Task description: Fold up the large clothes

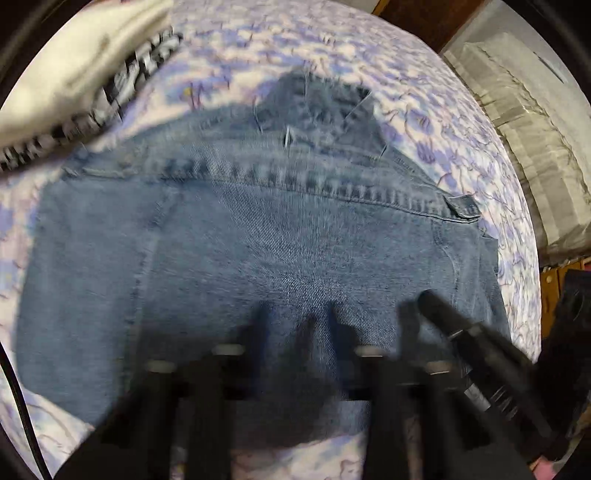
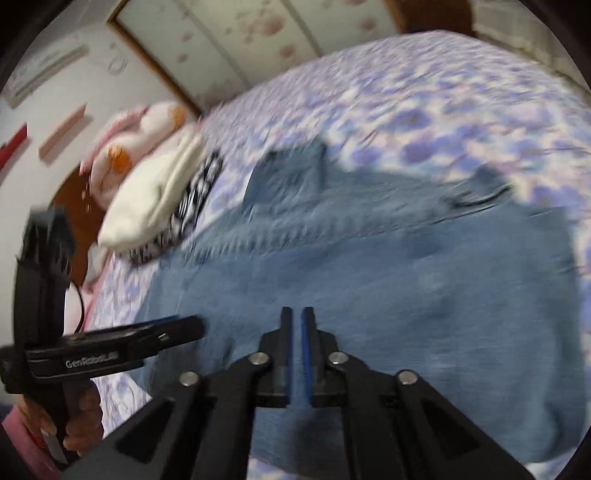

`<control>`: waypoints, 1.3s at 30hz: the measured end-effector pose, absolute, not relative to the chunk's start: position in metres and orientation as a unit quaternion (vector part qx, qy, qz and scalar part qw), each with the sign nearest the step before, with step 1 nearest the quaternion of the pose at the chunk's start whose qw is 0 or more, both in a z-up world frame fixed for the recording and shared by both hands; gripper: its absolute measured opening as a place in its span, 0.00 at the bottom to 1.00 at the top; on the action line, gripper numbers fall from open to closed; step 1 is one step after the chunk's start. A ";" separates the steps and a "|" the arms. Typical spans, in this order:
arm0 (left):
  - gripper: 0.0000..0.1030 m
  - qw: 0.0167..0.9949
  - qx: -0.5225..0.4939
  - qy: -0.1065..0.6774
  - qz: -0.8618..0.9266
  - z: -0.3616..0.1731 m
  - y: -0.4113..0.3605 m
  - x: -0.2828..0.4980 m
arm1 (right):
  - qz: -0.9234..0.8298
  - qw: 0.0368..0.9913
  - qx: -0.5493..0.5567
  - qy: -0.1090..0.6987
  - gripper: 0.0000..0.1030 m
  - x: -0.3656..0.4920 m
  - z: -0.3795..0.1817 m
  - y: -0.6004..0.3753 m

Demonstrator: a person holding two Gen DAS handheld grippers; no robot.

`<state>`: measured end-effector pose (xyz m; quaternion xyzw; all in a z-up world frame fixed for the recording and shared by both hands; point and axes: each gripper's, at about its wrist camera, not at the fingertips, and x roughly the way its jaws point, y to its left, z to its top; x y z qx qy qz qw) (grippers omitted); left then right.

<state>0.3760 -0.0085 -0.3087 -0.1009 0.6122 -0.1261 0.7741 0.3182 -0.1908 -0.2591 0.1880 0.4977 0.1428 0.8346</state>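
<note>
Blue denim jeans (image 1: pixel 258 240) folded flat on floral bedspread (image 1: pixel 332 48); waistband seam showing

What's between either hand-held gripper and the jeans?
Nothing visible. The jeans lie spread on the bedspread, directly under the right hand-held gripper and left hand-held gripper. The white garment lies off beside them.

A bed covered in a purple-and-white floral sheet (image 2: pixel 424 96) fills the space ahead of the tongs. Beyond it stand pale sliding panels (image 2: pixel 258 33) with pink blossoms, and to their left a white wall carries an air conditioner (image 2: pixel 48 66).
</note>
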 end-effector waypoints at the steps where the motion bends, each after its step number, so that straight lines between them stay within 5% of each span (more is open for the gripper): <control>1: 0.07 0.768 -0.112 0.617 -0.131 -0.315 -0.009 0.378 | 0.151 0.830 0.189 0.503 0.02 0.322 -0.265 -0.185; 10: 0.06 0.760 -0.132 0.628 -0.098 -0.353 -0.013 0.385 | 0.167 0.814 0.148 0.536 0.00 0.337 -0.304 -0.170; 21: 0.04 0.791 -0.180 0.584 -0.032 -0.339 0.050 0.390 | 0.008 0.859 0.123 0.498 0.00 0.348 -0.289 -0.283; 26: 0.07 0.808 -0.107 0.578 0.051 -0.333 0.070 0.391 | -0.040 0.851 0.190 0.488 0.00 0.340 -0.291 -0.347; 39: 0.10 0.786 -0.094 0.584 0.177 -0.347 0.175 0.379 | -0.126 0.855 0.087 0.496 0.00 0.326 -0.270 -0.346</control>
